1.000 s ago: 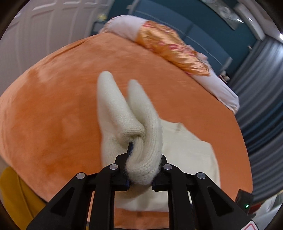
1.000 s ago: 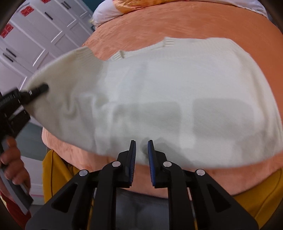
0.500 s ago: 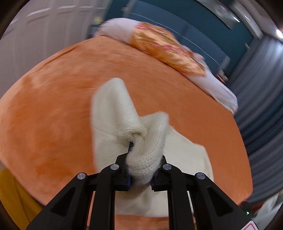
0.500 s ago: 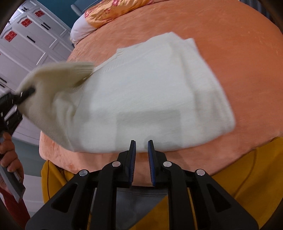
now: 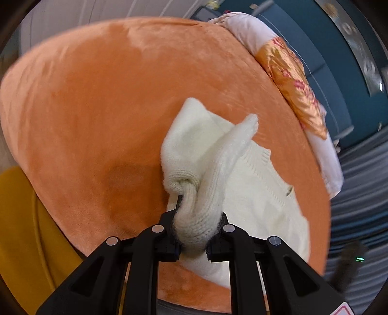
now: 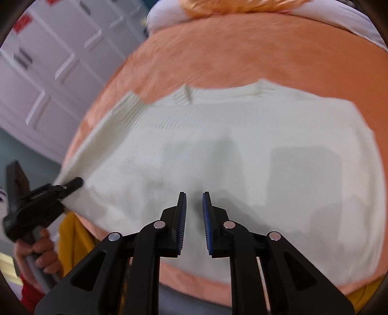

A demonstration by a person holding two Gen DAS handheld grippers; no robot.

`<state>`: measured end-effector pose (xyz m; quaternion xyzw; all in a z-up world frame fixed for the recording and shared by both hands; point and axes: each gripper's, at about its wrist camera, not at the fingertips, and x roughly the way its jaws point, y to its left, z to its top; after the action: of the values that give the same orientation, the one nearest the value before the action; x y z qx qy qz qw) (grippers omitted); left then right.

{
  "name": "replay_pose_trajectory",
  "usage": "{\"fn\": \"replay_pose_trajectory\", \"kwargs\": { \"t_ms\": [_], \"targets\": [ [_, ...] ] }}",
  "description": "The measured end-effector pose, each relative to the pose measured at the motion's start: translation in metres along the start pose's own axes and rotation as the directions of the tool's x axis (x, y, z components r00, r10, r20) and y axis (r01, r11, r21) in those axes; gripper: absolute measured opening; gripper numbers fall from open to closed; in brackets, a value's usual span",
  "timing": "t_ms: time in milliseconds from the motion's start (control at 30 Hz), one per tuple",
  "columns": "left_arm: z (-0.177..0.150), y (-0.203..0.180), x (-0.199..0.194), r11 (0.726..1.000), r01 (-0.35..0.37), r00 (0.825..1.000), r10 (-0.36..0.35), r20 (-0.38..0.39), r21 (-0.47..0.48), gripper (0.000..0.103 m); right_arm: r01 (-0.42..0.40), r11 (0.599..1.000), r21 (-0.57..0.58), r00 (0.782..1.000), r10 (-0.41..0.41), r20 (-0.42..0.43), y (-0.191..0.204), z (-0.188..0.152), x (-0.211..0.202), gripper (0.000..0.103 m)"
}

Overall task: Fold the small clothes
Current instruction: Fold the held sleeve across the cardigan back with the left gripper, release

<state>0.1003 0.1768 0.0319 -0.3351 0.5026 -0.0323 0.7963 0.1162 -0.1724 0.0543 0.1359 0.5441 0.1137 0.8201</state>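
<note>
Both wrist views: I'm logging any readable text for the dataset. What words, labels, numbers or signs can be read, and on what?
None can be read.
Red stickers on the white cupboard doors: blurred, no characters legible.
Red-edged sticker on the left gripper's body: cut off at the frame edge, no text shows.
Cream sweater, orange blanket and patterned pillow: no label or print visible.

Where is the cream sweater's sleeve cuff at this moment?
The cuff is clamped in the left tongs at the bottom centre of the left wrist view, just above the orange blanket, left of the sweater body.
</note>
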Motion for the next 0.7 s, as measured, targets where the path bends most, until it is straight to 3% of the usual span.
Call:
{"fn": "replay_pose_trajectory", "kwargs": {
  "t_ms": [100,167,200,233,300,400,433,500,600,700],
  "targets": [
    [0.001,0.02,0.007,0.997,0.053,0.998,-0.055,-0.028,-0.059,0.013,0.067,0.997,-0.043,0.997,-0.069,-0.038,0.009,0.005,0.03,0.014],
    [0.001,0.026,0.01,0.997,0.059,0.998,-0.061,-0.032,-0.055,0.023,0.078,0.995,-0.056,0.996,-0.08,-0.041,0.012,0.008,0.035,0.014],
    [0.001,0.028,0.012,0.996,0.06,0.998,-0.062,-0.026,-0.059,0.03,0.08,0.995,-0.061,0.995,-0.083,-0.047,0.011,0.008,0.036,0.014],
    [0.001,0.03,0.014,0.996,0.036,0.999,-0.038,-0.026,-0.075,0.051,0.083,0.994,-0.069,0.995,-0.087,-0.054,0.011,0.009,0.037,0.013],
    [0.0,0.032,0.018,0.993,0.018,1.0,-0.019,-0.012,-0.113,0.06,0.085,0.993,-0.081,0.994,-0.09,-0.063,0.009,0.012,0.037,0.013],
    [0.005,0.03,0.03,0.988,0.06,0.998,-0.064,-0.025,-0.141,0.056,0.075,0.995,-0.062,0.994,-0.079,-0.071,0.008,0.017,0.04,0.013],
    [0.008,0.026,0.032,0.988,0.073,0.996,-0.078,-0.032,-0.133,0.039,0.068,0.997,-0.043,0.995,-0.071,-0.067,0.007,0.017,0.037,0.013],
    [0.013,0.009,0.029,0.993,0.079,0.996,-0.083,-0.04,-0.084,0.021,0.045,0.999,-0.007,0.998,-0.045,-0.044,0.005,0.015,0.027,0.014],
    [0.017,-0.029,0.007,0.994,0.107,0.994,-0.107,0.003,0.03,0.016,-0.026,0.998,0.065,1.0,0.025,0.017,-0.006,-0.001,0.0,0.015],
    [0.008,-0.093,-0.02,0.97,0.145,0.987,-0.155,0.038,0.194,0.015,-0.057,0.991,0.123,0.997,0.051,0.053,-0.026,-0.023,-0.024,0.02]
  ]
}}
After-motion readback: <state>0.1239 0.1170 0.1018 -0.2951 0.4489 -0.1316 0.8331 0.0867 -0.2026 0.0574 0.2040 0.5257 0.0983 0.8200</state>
